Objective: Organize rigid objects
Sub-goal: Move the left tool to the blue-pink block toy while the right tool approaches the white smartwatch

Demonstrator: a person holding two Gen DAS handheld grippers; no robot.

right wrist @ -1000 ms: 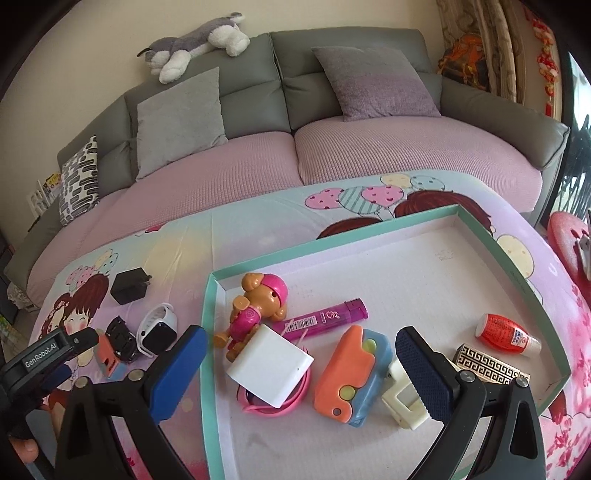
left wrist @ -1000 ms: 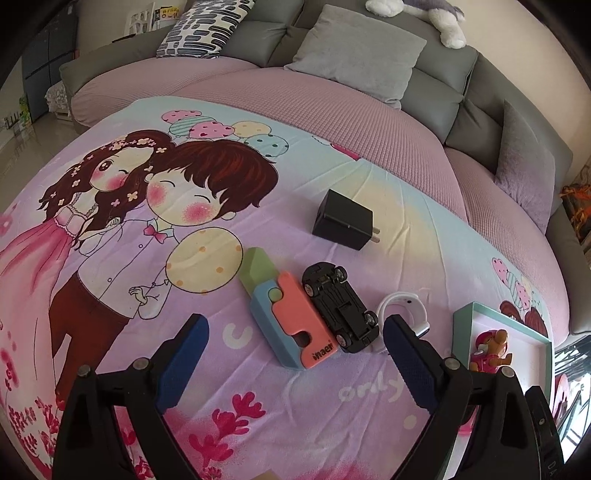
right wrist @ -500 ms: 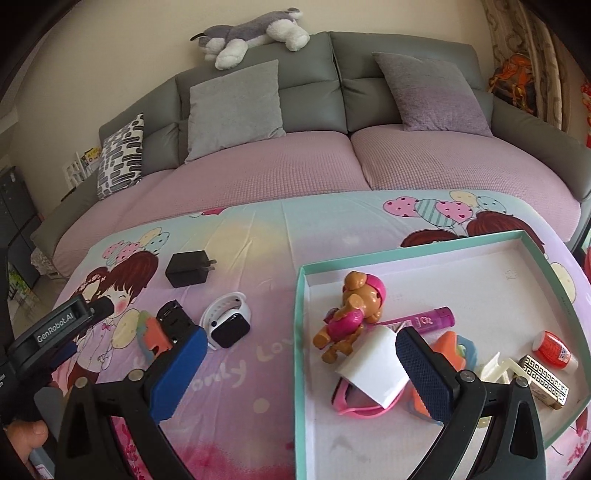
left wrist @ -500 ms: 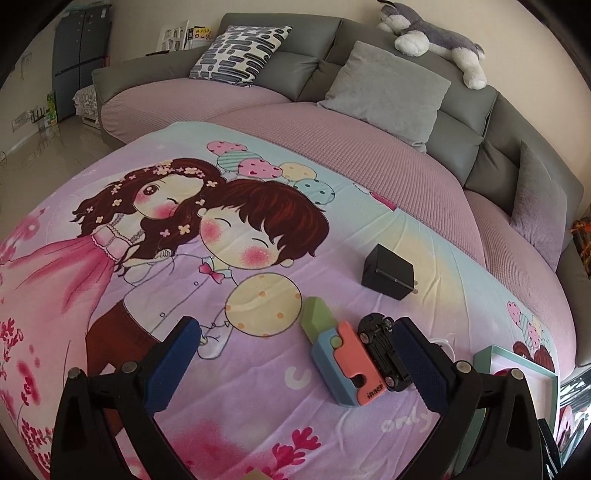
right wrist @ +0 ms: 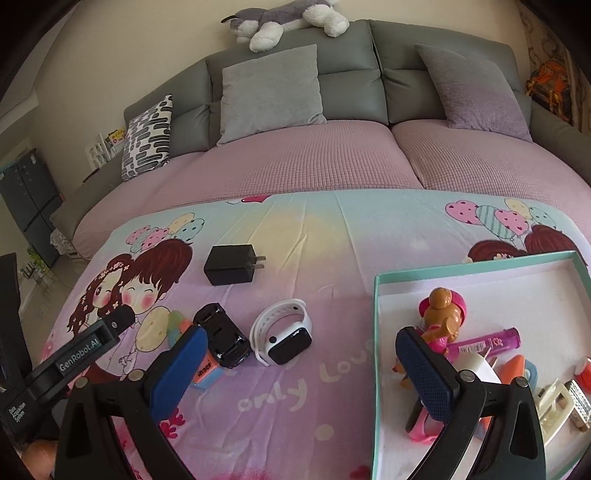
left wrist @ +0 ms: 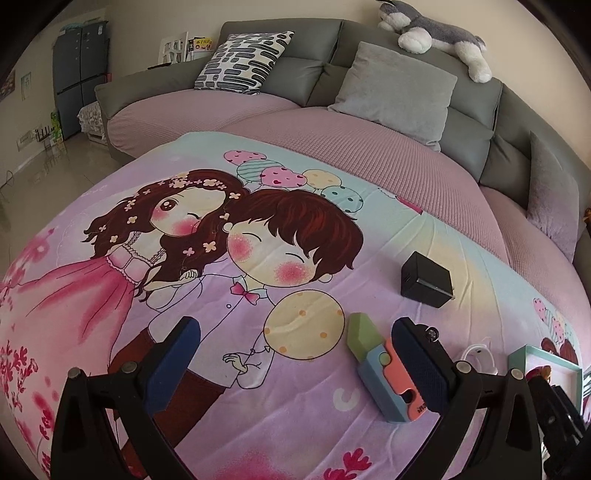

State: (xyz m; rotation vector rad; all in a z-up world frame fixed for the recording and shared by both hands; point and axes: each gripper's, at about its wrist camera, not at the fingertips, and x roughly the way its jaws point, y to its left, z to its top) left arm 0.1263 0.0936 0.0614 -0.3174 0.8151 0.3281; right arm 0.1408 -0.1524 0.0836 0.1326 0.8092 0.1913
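On the cartoon-print cloth lie a black charger (right wrist: 229, 264), a black toy car (right wrist: 222, 335), a white smartwatch (right wrist: 282, 331) and a blue-orange-green toy knife (left wrist: 384, 369). A teal-rimmed tray (right wrist: 375, 350) at the right holds a pup figurine (right wrist: 441, 314), a purple tube (right wrist: 487, 341) and several other small items. My right gripper (right wrist: 295, 373) is open and empty, above the cloth between the watch and the tray. My left gripper (left wrist: 295, 365) is open and empty, left of the toy knife; its right finger hides most of the car. The charger also shows in the left wrist view (left wrist: 426, 279).
A grey and pink sofa (right wrist: 295, 158) with cushions curves behind the cloth, with a plush dog (right wrist: 284, 18) on its back. The left gripper's body (right wrist: 74, 354) shows at the left of the right wrist view. A dark cabinet (left wrist: 79, 74) stands at the far left.
My right gripper has swung left from over the tray to over the cloth near the watch. My left gripper has drawn back and turned left, away from the toys. Both stay open.
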